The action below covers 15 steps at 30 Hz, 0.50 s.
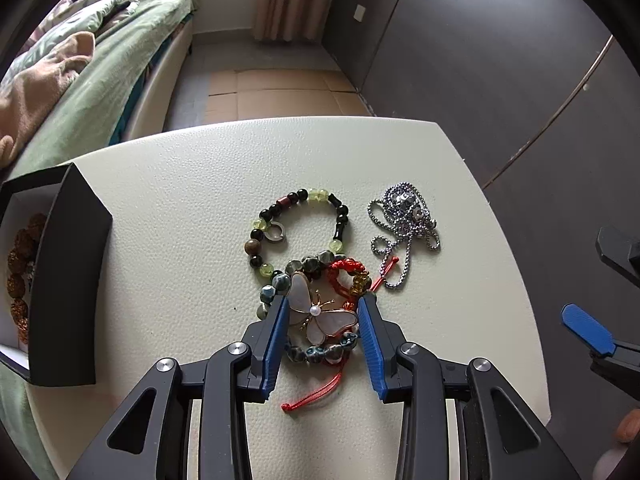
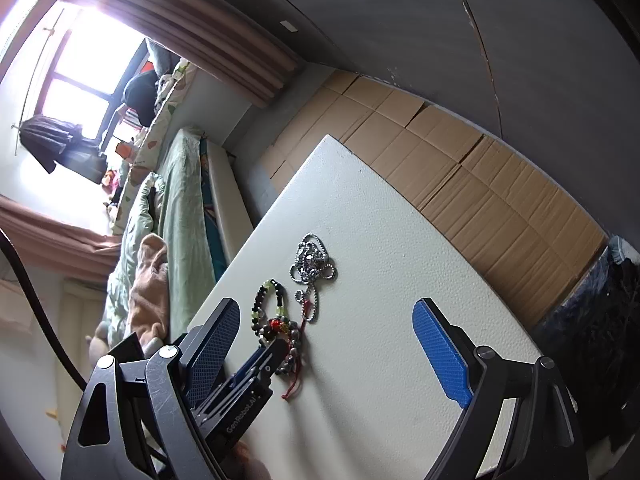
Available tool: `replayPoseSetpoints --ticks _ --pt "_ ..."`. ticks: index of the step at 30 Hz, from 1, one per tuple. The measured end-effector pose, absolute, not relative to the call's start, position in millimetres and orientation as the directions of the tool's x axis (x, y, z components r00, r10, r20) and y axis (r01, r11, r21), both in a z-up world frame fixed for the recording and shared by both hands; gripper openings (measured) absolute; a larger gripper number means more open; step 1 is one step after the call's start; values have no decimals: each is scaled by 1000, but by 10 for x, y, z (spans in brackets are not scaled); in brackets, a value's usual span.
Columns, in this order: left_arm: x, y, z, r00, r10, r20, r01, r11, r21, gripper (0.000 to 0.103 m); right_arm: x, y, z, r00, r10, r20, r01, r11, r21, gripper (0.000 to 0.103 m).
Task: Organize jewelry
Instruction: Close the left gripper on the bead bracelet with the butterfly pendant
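left tool (image 1: 323,312) spread around butterfly brooch (image 1: 318,312) | right tool (image 2: 328,344) spread above table (image 2: 400,248)

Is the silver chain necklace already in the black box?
No, the silver chain necklace lies coiled on the white table, far right of the black box, which holds brown beads.
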<state>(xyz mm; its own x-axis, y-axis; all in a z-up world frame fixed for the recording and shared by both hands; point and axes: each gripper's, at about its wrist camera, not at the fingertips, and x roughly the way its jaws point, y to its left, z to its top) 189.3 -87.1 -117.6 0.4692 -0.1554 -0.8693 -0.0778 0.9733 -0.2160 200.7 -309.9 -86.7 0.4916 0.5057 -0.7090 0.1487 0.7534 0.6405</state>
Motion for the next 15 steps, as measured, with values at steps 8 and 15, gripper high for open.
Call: replayPoseSetpoints --ticks 8,15 --pt "1856 -938 -1212 463 -132 -877 -37 985 -168 38 2016 -3013 -869 482 505 -716 138 764 631 90" --pt "1868 -801 -1193 467 -218 -857 -50 961 -271 30 2026 -2933 -854 478 496 -725 123 780 614 89"
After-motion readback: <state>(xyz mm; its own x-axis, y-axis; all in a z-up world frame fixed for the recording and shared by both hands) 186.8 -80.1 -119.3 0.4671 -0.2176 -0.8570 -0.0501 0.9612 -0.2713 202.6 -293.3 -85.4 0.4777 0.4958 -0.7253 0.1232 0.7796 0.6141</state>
